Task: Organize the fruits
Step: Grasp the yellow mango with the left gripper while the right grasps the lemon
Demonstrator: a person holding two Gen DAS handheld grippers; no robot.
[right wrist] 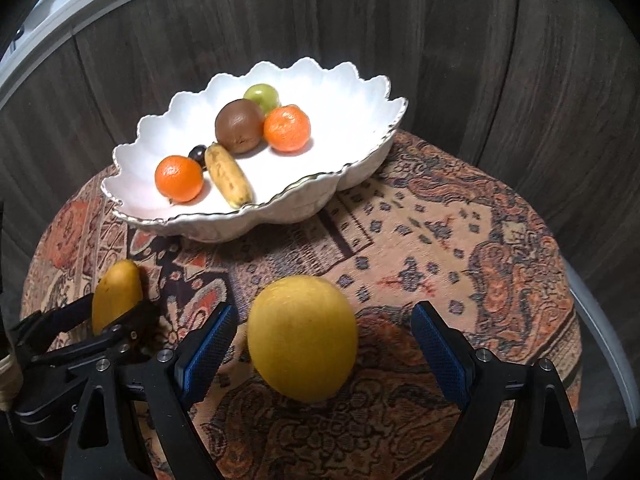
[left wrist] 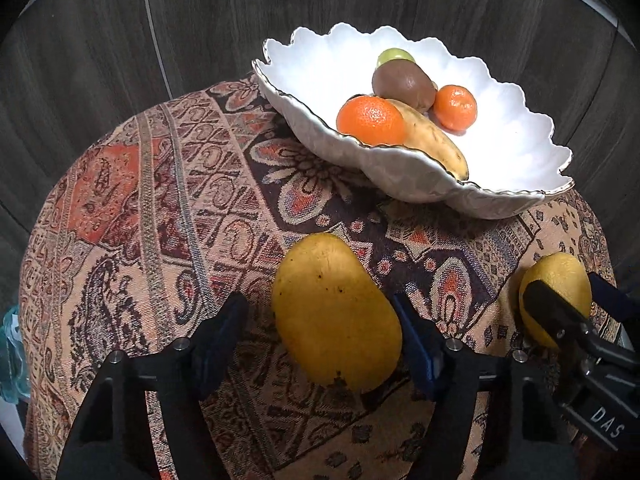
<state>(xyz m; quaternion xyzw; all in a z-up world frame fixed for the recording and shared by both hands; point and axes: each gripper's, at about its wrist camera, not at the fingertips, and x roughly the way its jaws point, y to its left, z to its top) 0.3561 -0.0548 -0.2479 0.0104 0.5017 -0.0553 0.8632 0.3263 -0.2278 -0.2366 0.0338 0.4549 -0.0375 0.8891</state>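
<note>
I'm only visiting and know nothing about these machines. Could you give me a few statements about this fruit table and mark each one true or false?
1. The mango lies on the cloth between the left gripper's fingers. True.
2. The bowl holds three oranges. False: two oranges, plus a banana, a brown fruit, a green one and a small dark one.
3. The lemon sits between the right gripper's fingers, gaps on both sides. True.
4. The lemon is already in the bowl. False: it is on the cloth.
5. The bowl is plain round. False: its rim is scalloped.
</note>
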